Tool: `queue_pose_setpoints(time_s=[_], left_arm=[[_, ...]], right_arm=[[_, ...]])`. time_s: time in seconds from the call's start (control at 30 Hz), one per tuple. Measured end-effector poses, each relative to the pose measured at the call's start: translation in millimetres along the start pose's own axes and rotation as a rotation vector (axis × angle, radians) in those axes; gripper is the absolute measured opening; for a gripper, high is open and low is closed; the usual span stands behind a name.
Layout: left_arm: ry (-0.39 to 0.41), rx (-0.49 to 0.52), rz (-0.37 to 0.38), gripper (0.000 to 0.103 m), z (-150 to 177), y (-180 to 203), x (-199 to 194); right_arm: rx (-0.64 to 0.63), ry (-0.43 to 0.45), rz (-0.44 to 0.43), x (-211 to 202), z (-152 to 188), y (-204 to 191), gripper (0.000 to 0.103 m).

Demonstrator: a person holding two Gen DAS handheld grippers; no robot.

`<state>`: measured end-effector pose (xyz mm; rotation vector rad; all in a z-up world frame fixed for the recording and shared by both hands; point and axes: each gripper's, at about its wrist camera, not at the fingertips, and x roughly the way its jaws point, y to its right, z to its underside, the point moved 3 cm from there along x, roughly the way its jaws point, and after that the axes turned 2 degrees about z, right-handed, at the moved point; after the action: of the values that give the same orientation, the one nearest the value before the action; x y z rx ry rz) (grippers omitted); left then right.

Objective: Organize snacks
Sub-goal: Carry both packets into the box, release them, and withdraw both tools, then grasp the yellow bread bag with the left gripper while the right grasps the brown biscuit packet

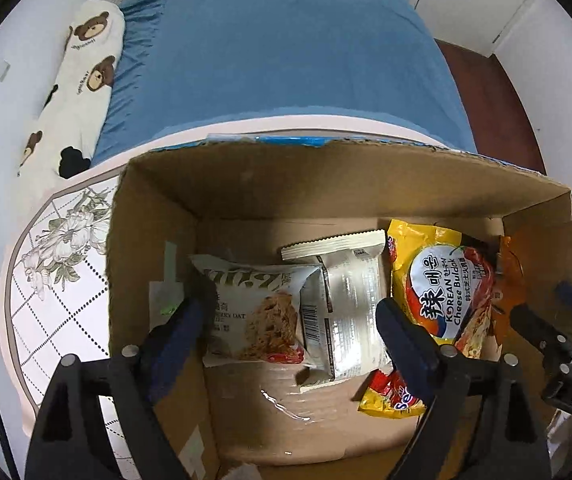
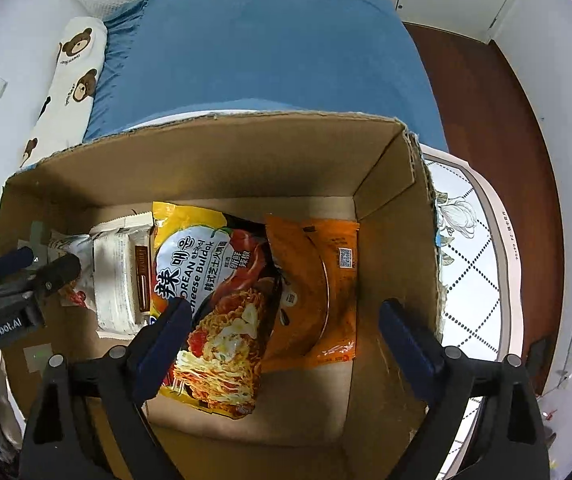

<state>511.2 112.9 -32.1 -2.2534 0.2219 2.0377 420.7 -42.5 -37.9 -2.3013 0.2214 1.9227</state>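
An open cardboard box (image 1: pixel 245 184) (image 2: pixel 205 160) holds several snack packs. A white oat-cookie pack (image 1: pixel 261 312) lies at the left, a white and silver pack (image 1: pixel 350 304) (image 2: pixel 115 280) beside it, a yellow Korean Cheese Buldak noodle pack (image 1: pixel 442 280) (image 2: pixel 213 292) to the right, and an orange pack (image 2: pixel 322 280) (image 1: pixel 506 276) at the far right. My left gripper (image 1: pixel 290 312) is open and empty over the cookie and silver packs. My right gripper (image 2: pixel 286 316) is open and empty over the noodle and orange packs.
The box stands on a round floral-patterned table (image 1: pixel 61 264) (image 2: pixel 478 248). Behind it is a bed with a blue sheet (image 1: pixel 286 48) and a bear-print pillow (image 1: pixel 81 76). Dark wooden floor (image 2: pixel 486 128) lies at the right.
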Motion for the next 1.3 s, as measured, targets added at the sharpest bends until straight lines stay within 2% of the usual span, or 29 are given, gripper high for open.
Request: queue_pose_setpoints(time_s=[0.17, 0.53, 0.77, 0.97, 1.1, 1.3], left_arm=[[0.045, -0.043, 0.051, 0.089, 16, -1, -13], [0.206, -0.008, 0.009, 0.089, 60, 9, -68], [0.303, 0.009, -0.002, 0.089, 89, 11, -109], [0.37, 0.017, 0.017, 0.089, 126, 16, -142], [0.414, 0.038, 0.001, 0.088, 150, 22, -161], [0.463, 0.043, -0.001, 0.088, 184, 25, -188]], right_arm=[[0.021, 0.019, -0.008, -8, 12, 4, 0.096], [-0.004, 0.113, -0.008, -53, 55, -2, 0.096], [-0.034, 0.206, -0.004, -93, 89, -10, 0.096], [-0.061, 0.294, 0.006, -132, 123, -18, 0.096], [-0.072, 0.341, 0.011, -155, 148, -20, 0.096], [-0.061, 0.375, -0.028, -180, 180, -22, 0.096]])
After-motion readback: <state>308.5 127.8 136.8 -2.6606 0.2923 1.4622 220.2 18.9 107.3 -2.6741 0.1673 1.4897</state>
